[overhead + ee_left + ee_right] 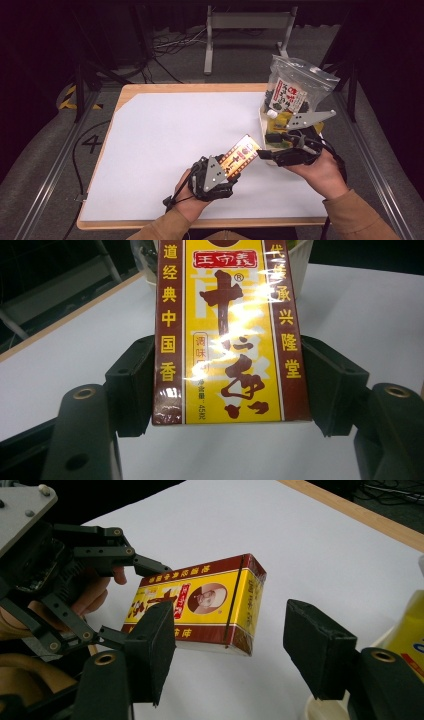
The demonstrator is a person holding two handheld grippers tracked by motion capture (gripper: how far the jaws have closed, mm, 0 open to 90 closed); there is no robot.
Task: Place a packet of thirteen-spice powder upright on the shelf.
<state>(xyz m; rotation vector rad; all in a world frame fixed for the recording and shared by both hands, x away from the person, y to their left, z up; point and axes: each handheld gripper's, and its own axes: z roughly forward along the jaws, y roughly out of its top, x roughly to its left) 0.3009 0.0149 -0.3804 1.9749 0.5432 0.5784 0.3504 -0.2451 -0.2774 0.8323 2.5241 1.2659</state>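
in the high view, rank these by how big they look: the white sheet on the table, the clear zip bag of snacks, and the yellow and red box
1. White sheet, by far the largest.
2. Clear zip bag, standing in the white basket.
3. Yellow and red box, held in the left gripper, smallest, though partly hidden by the jaws.
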